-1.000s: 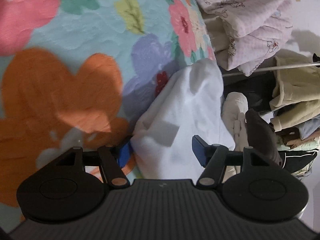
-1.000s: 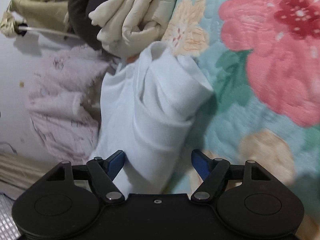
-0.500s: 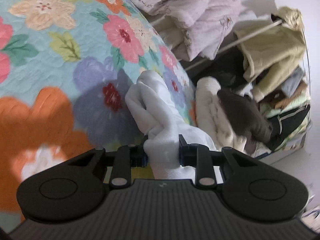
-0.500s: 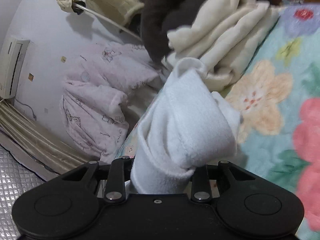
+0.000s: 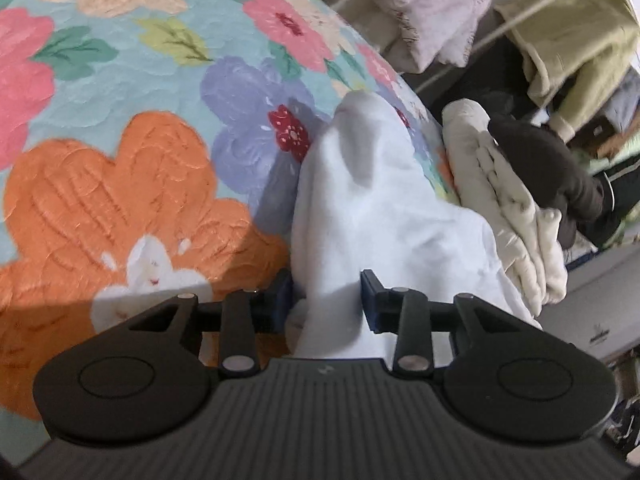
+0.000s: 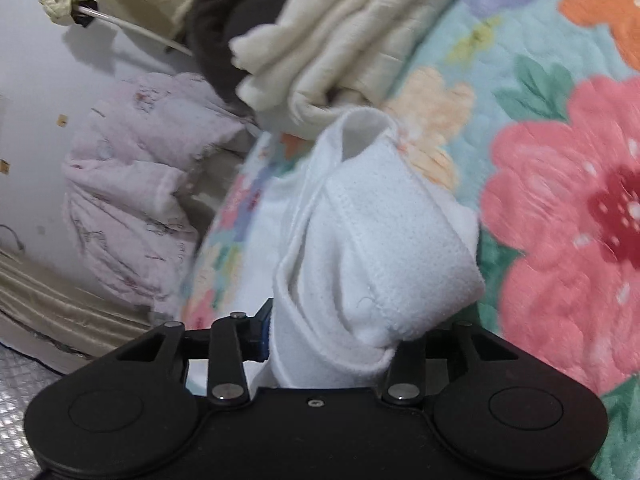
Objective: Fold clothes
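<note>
Left gripper [image 5: 326, 296]: I have it clenched on a bunched end of the white garment [image 5: 372, 204].
Right gripper [image 6: 332, 336]: clamped on the garment's [image 6: 376, 248] other thick, folded end.
White garment: bundled between both grippers, over the floral bed cover [image 5: 120, 92] near the bed's edge.
Cream clothes [image 5: 504, 204]: folded pile at that edge, just beside the garment.
Dark garment [image 5: 548, 168]: lies against the cream pile.
Pink blanket [image 6: 132, 184]: hangs beyond the bed.

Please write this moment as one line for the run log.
step: fold clothes | left gripper: shut on white garment | right gripper: shut on white garment | surface: floral quilt
</note>
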A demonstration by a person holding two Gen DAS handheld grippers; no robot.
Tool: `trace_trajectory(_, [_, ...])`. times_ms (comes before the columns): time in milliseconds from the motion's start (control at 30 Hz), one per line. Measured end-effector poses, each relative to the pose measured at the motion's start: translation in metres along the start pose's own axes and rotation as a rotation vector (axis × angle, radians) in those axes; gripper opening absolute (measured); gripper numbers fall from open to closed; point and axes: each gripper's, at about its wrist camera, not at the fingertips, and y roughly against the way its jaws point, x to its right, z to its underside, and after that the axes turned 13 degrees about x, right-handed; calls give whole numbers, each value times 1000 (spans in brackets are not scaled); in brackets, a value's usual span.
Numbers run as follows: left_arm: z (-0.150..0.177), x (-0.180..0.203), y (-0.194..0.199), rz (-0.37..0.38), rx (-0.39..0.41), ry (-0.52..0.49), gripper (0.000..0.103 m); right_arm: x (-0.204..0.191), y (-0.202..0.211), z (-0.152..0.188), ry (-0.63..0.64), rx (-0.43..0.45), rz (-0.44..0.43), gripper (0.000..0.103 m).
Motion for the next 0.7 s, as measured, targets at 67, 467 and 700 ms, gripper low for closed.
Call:
trace_trajectory(67, [2,6,2,22,9,-48,25,4,1,3,14,-5,-6,38])
trace_trajectory(467, [-25,117,36,210,74,-275,21,-68,27,-87,127,-126,-231,35])
trace_trajectory(700, [-11,190,22,316,41,-308,21,-58,63,-158,99,-103,-230,35])
